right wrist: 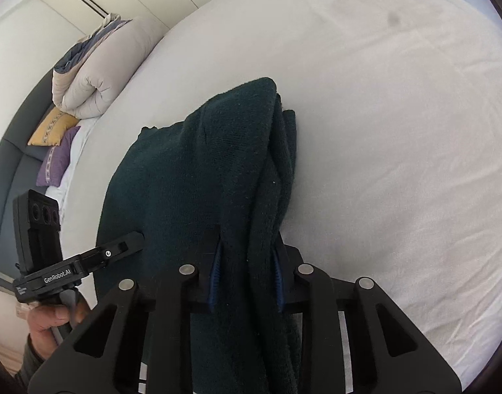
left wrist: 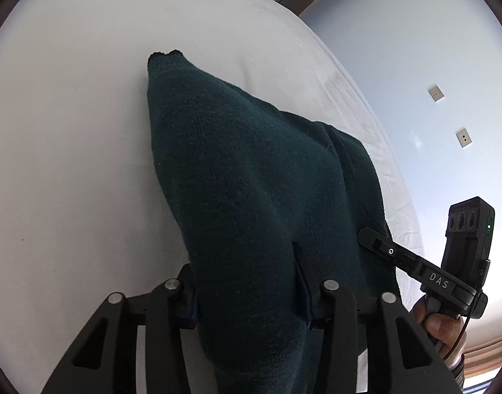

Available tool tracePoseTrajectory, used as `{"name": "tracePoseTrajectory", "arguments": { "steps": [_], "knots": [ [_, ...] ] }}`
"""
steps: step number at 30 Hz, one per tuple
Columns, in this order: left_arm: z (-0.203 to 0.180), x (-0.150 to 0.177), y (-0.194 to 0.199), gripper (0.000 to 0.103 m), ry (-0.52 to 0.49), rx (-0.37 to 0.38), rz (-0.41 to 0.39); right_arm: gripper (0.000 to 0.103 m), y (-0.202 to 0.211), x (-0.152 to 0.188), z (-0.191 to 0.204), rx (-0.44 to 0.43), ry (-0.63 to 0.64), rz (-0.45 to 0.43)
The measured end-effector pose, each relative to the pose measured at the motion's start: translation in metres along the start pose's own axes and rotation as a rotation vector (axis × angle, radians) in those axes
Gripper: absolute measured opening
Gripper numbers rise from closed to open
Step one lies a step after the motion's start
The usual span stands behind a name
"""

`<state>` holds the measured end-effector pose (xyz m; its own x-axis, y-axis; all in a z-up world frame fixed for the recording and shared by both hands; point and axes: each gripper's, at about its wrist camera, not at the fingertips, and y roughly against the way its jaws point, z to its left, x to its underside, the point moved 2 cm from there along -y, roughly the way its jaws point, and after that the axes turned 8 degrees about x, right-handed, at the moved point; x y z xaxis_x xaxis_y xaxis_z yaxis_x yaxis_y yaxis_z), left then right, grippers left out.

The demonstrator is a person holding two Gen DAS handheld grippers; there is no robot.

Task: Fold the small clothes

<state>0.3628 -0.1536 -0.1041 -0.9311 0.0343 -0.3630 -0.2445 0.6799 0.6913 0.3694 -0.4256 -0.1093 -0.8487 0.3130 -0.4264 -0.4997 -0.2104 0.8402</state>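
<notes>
Item: dark green knit [left wrist: 251, 177], lying on the white bed [left wrist: 70, 164], its near end lifted, well in from the edges. My left hand-held gripper [left wrist: 247, 282] is clamped on that end. My right hand-held gripper [right wrist: 247, 279] pinches a bunched fold beside it.

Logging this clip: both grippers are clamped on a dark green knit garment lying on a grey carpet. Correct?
Not quite. The dark green knit garment lies on a white bed sheet, not a carpet, as the right wrist view shows. Both the left gripper and right gripper are clamped on it.
</notes>
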Motion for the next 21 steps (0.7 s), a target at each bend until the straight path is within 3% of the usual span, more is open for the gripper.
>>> {"name": "tracePoseTrajectory", "arguments": {
  "steps": [3, 8, 15, 21],
  "knots": [
    [-0.013, 0.007, 0.019, 0.042, -0.022, -0.03, -0.013, 0.02, 0.023, 0.009, 0.023, 0.071, 0.07, -0.059],
    [-0.027, 0.036, 0.079, 0.042, -0.081, -0.058, -0.069, 0.019, 0.077, 0.04, 0.075, 0.104, 0.185, -0.152],
    [-0.019, 0.103, 0.174, 0.042, -0.13, -0.145, -0.126, 0.019, 0.121, 0.114, 0.142, -0.012, 0.225, -0.175],
    [0.011, 0.158, 0.215, 0.042, -0.078, -0.167, -0.128, 0.019, 0.13, 0.19, 0.186, -0.112, 0.223, -0.129]
  ]
}}
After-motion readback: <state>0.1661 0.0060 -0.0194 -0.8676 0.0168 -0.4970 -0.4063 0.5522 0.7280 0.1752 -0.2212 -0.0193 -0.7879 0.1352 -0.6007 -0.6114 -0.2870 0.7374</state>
